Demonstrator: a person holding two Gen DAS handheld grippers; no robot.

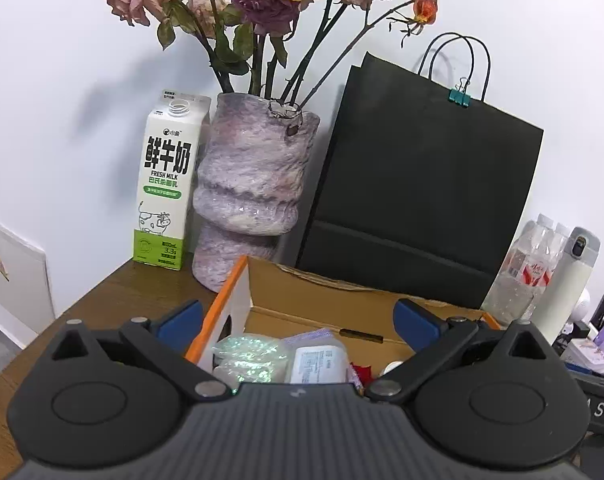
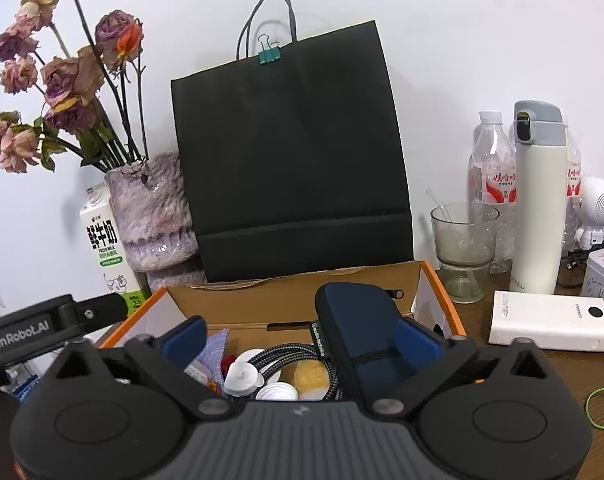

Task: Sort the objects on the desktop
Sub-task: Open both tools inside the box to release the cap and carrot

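An orange-edged cardboard box [image 1: 238,280] [image 2: 433,280] stands open on the wooden desk. My left gripper [image 1: 298,320] is open wide over its left part, above a glittery packet [image 1: 250,360] and a white packet [image 1: 319,364]; nothing is between its fingers. My right gripper [image 2: 302,340] is open wide over the same box. A navy pouch [image 2: 357,332] leans inside against the right finger's side, not pinched. Beside it lie a braided cable [image 2: 294,356], white caps [image 2: 244,376] and a purple cloth [image 2: 216,346]. The left gripper's body [image 2: 42,332] shows at the left edge.
Behind the box stands a black paper bag [image 2: 290,152] with a teal clip. A mottled vase [image 1: 254,192] of dried roses and a milk carton [image 1: 166,184] are at the left. At the right are water bottles [image 2: 491,172], a white flask [image 2: 539,200], a glass [image 2: 461,248] and a power bank [image 2: 549,320].
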